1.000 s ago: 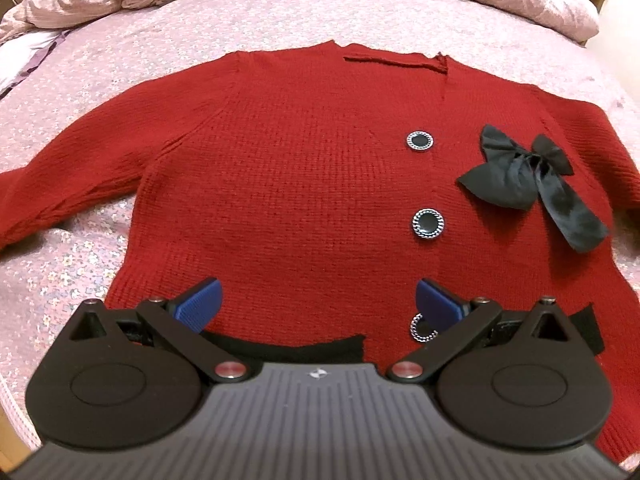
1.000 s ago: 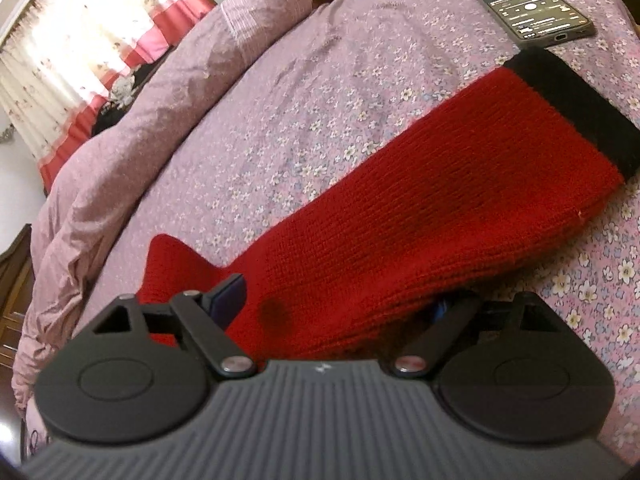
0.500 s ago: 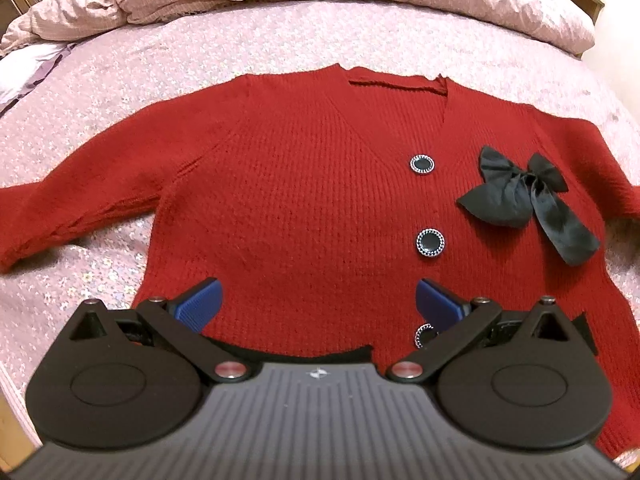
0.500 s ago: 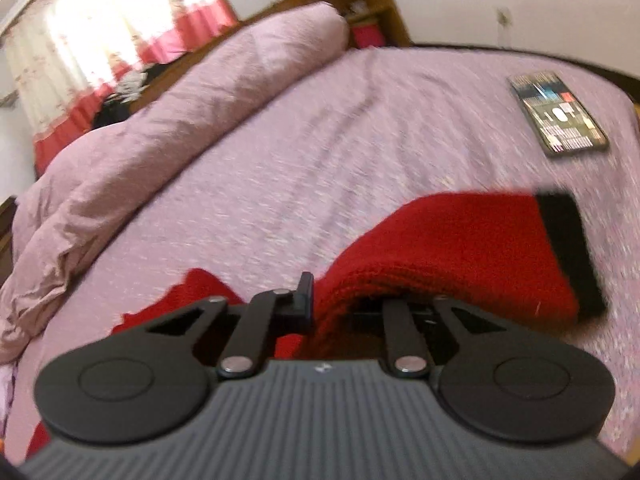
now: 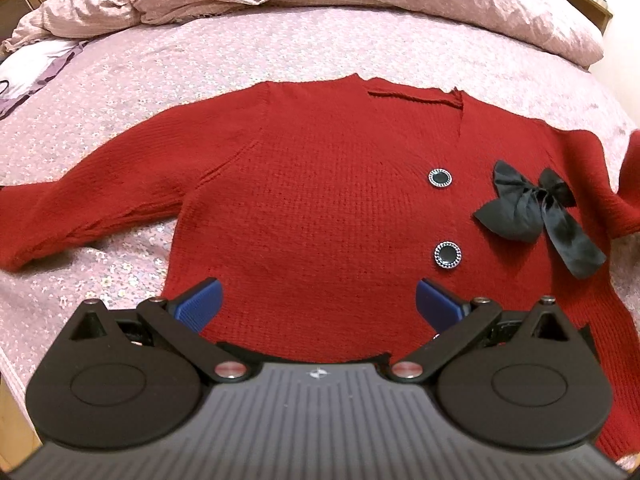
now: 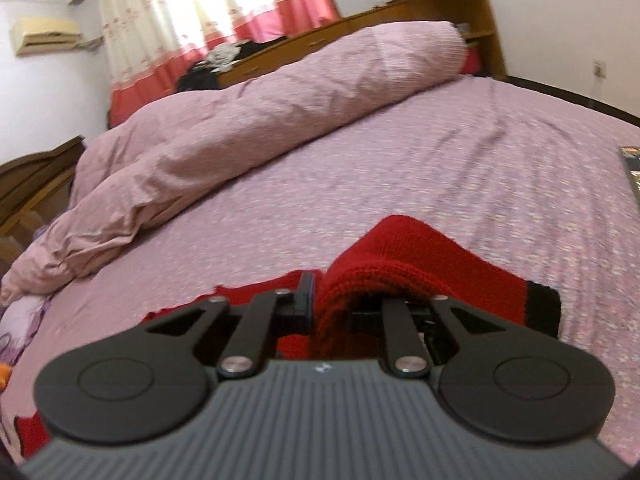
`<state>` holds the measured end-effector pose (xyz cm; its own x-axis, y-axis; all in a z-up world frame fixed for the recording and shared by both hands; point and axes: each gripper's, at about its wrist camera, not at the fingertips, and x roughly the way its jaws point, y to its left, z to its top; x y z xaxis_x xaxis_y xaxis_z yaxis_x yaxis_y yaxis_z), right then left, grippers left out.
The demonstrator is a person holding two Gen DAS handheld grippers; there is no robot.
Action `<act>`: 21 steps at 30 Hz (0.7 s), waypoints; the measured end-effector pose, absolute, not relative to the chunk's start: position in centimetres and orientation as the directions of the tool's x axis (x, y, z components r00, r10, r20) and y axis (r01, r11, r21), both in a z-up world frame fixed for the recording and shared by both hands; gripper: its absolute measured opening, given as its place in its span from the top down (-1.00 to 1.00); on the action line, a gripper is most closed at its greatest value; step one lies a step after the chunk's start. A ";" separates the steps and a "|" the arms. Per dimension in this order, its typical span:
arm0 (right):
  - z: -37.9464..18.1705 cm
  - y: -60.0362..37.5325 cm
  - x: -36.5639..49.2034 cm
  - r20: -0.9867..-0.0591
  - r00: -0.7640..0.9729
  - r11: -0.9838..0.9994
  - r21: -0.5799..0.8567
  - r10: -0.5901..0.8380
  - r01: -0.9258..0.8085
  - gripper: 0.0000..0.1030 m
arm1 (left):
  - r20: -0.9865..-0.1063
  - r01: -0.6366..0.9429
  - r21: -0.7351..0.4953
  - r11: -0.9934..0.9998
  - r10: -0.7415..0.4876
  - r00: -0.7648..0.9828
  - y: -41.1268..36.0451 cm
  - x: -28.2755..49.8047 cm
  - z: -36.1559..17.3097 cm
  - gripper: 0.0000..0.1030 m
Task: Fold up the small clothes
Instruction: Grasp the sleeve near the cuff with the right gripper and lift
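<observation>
The right gripper (image 6: 320, 304) has its two black fingers (image 6: 306, 294) squeezed tight on the red sleeve (image 6: 416, 264) of the cardigan. The knit is bunched up between them and humps over the right-hand finger. The sleeve's black cuff (image 6: 542, 308) hangs off to the right, just past the gripper. The sleeve is lifted off the bed here. A bit more red knit shows lower down, left of the fingers.

The left gripper (image 5: 318, 304) is spread wide. Its blue pads (image 5: 200, 306) hold nothing. They hang over the bottom part of the red cardigan (image 5: 312, 208), near its black hem (image 5: 240, 350), and I cannot tell if they touch the knit.

The cardigan lies flat and face up on the pink flowery bedsheet (image 5: 240, 56). Its neck points away from the left gripper. Its other sleeve (image 5: 80, 204) lies stretched out to the left on the sheet. Two round black buttons (image 5: 440, 178) with shiny rims sit in a line down the front. A black bow (image 5: 532, 212) sits just to the right of them. At the far right edge of the left view, the red knit is raised up.

A crumpled pink quilt (image 6: 240, 120) is piled along the far side of the bed. Behind it stand a wooden headboard shelf (image 6: 440, 8) and pink and white curtains (image 6: 216, 8). An air conditioner (image 6: 44, 34) hangs on the wall. The edge of a phone (image 6: 631, 168) lies on the sheet at the far right.
</observation>
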<state>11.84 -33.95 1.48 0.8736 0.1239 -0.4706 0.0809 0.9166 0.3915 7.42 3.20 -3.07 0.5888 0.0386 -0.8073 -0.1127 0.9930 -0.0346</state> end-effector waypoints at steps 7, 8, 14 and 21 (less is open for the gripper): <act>2.7 -30.1 12.1 -0.447 0.868 0.927 0.373 0.216 -0.039 0.67 | -0.804 -0.118 -0.020 0.993 0.054 0.592 3.7 7.9 -2.7 -1.00; 2.8 -29.4 12.2 -0.444 0.866 0.927 0.370 0.231 -0.057 0.67 | -0.802 -0.118 -0.015 0.993 0.059 0.595 3.8 8.0 -2.6 -1.00; 2.9 -25.5 13.0 -0.444 0.839 0.918 0.369 0.314 -0.148 0.67 | -0.799 -0.131 -0.008 0.991 0.073 0.597 4.6 8.8 -2.6 -1.00; 2.3 -20.4 14.2 -0.477 0.799 0.919 0.320 0.366 -0.230 0.67 | -0.805 -0.152 -0.014 0.988 0.079 0.588 5.9 9.8 -3.3 -1.00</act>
<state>14.22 -20.45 2.34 0.7991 0.3664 -0.4767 -0.2302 0.9189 0.3203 9.77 5.86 -3.34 0.5878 0.0790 -0.8051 -0.1520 0.9883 -0.0140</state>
